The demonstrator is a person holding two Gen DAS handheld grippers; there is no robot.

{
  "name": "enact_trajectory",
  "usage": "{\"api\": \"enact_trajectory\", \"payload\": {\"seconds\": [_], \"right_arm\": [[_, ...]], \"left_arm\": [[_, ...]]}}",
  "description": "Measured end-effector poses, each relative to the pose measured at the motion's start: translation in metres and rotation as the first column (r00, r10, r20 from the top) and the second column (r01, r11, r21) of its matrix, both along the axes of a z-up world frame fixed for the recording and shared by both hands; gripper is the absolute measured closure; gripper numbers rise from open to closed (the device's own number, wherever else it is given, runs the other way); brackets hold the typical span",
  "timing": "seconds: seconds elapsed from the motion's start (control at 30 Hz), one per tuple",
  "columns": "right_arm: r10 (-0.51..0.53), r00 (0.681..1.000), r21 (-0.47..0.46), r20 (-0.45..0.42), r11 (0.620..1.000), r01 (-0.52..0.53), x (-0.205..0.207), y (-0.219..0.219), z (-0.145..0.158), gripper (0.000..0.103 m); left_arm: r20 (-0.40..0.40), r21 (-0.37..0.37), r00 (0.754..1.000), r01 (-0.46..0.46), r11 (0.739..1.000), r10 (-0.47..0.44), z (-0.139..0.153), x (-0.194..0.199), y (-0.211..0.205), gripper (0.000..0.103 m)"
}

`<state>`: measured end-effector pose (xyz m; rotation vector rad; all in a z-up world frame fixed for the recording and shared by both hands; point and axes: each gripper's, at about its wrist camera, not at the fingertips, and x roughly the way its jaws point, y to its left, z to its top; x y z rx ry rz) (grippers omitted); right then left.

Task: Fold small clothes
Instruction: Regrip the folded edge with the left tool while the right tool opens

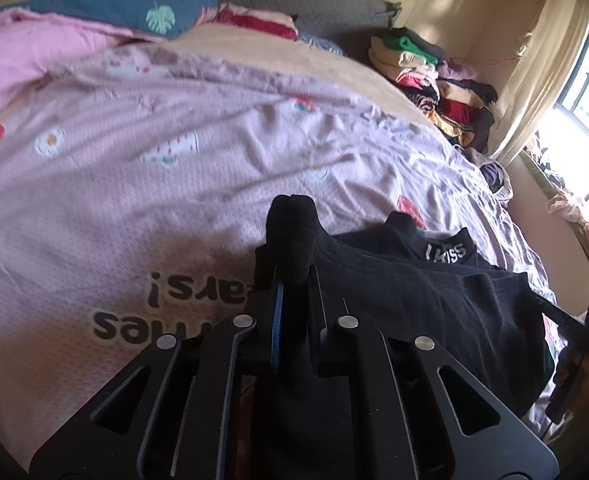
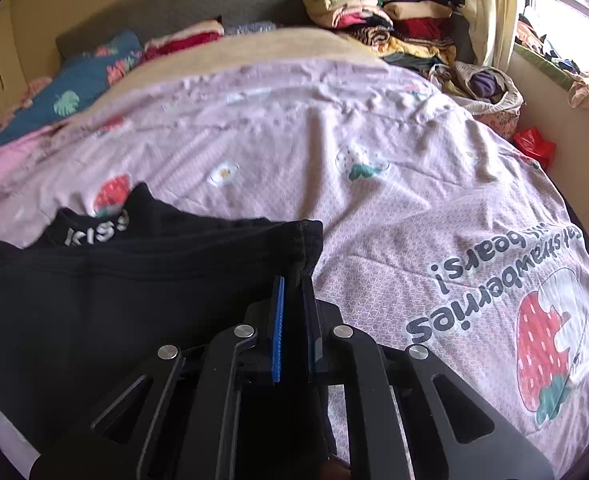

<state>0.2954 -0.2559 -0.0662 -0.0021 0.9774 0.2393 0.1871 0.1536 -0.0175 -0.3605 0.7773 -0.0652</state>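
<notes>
Pink bedspread (image 2: 374, 208), black garment (image 2: 114, 292) clamped between both tongs (image 1: 294, 280) (image 2: 293, 292)

White letters on the neckband of the black garment (image 2: 134, 280) read "KISS"; in the left wrist view they show upside down. The pink bedsheet (image 2: 334, 160) carries large dark print, upside down, near its front right corner beside a strawberry picture: "strawberries" and "bears!" can be made out; the other words are too small to tell.
</notes>
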Motion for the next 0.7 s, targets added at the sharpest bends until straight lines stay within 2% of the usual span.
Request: {"api": "enact_trajectory", "payload": {"seconds": [0.13,0.3,0.47,0.7], "right_arm": [[-0.016,0.998,0.031,0.053,0.999,0.015,-0.002,-0.006,0.022,0.096],[-0.030,0.996,0.034,0.087,0.999,0.027,0.005,-0.007,0.040,0.096],[-0.048,0.995,0.013,0.088,0.999,0.047,0.014,-0.007,0.036,0.096],[-0.084,0.995,-0.033,0.046,0.996,0.086,0.024,0.000,0.014,0.096]], "left_arm": [[0.061,0.042,0.998,0.000,0.999,-0.002,0.023,-0.009,-0.006,0.099],[0.094,0.083,0.996,-0.007,0.997,-0.001,0.039,-0.007,-0.011,0.099],[0.091,0.102,0.996,-0.028,0.994,0.018,0.038,0.001,-0.009,0.099],[0.045,0.107,0.998,-0.051,0.993,0.046,0.018,0.011,-0.005,0.099]]}}
